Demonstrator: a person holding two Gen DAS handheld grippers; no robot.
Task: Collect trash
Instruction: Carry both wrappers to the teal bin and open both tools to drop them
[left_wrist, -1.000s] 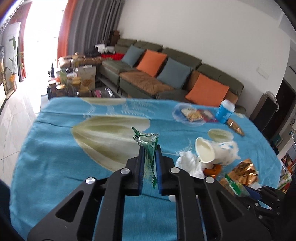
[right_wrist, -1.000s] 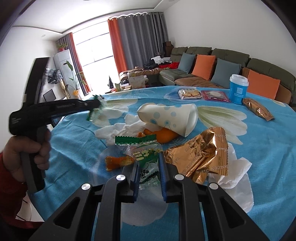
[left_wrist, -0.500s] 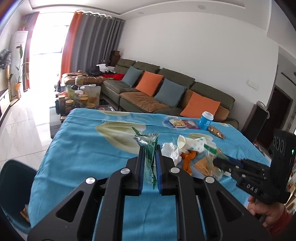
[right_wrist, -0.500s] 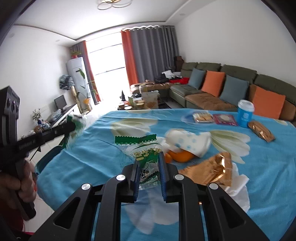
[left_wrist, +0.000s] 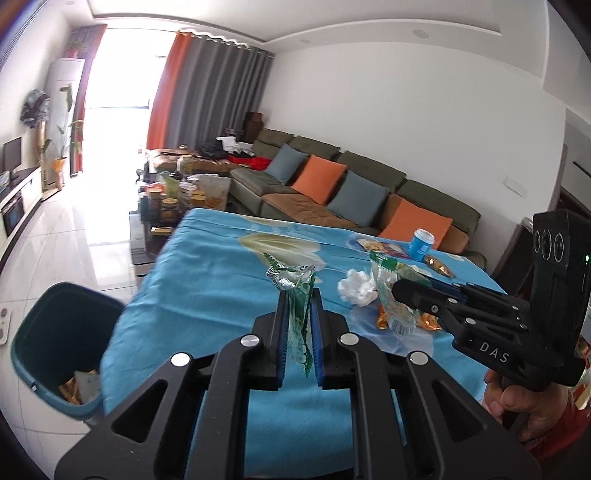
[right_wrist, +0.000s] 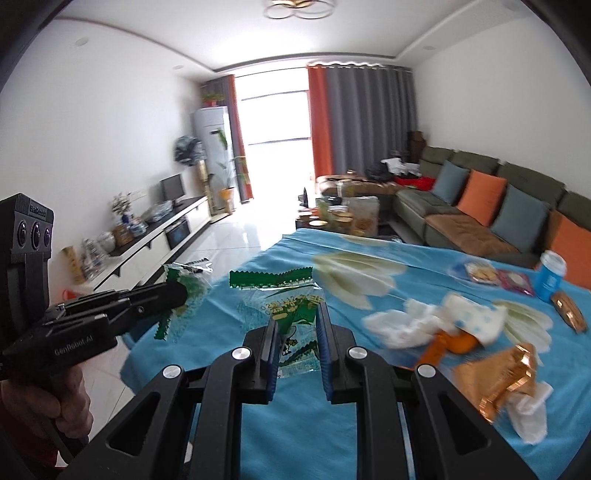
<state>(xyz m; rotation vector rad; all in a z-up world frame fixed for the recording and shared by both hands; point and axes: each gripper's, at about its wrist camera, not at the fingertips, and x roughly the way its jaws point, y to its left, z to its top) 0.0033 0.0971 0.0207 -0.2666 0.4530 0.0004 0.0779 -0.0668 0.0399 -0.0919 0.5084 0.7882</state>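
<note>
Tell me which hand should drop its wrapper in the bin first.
Left. The left gripper holds its wrapper nearer the teal bin off the table corner; the right gripper with its wrapper sits farther over.

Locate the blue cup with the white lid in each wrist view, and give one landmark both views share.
Left wrist view: the blue cup stands at the table's far edge, right of centre, before an orange cushion.
Right wrist view: the blue cup sits at the far right, beside the snack packets.
Shared landmark: the green sofa behind the table.
</note>
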